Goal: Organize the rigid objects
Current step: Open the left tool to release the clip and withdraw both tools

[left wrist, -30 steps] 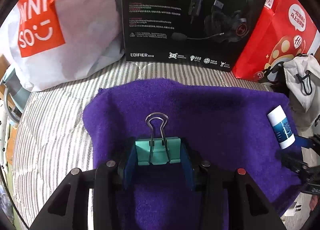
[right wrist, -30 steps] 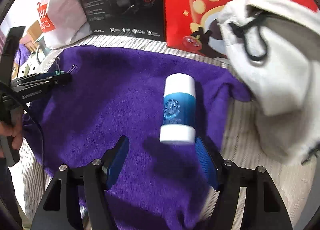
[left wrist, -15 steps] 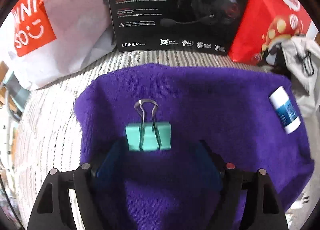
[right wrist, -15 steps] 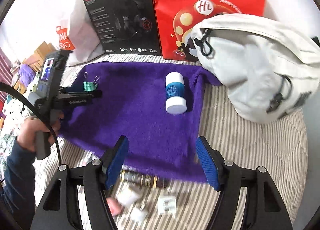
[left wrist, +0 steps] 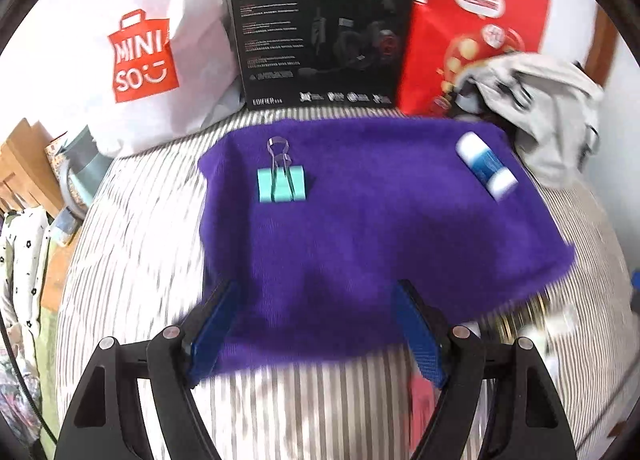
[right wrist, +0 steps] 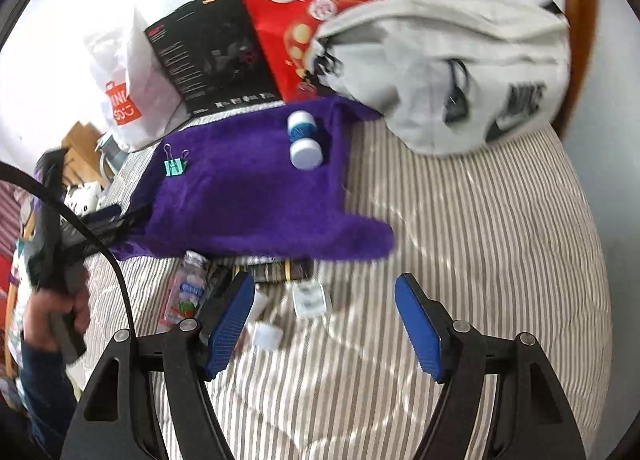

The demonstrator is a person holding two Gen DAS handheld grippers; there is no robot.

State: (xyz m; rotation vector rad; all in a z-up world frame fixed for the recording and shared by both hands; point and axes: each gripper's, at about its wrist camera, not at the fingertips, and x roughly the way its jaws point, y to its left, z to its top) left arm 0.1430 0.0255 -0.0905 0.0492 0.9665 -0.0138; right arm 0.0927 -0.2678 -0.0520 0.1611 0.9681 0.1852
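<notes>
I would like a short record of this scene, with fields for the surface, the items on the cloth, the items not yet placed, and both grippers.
surface: striped bedding
cloth: purple towel
on cloth: teal binder clip, blue-white tube
off cloth: small items by towel's near edge
left gripper: open, empty
right gripper: open, empty

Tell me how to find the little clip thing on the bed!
Look at the purple towel spread on the striped bed. Near its far left corner lies a mint-green binder clip, its silver wire handles pointing toward the black headset box. The only other thing on the towel is a blue-and-white tube far on the right side, so the small green clip is easy to spot.
</notes>
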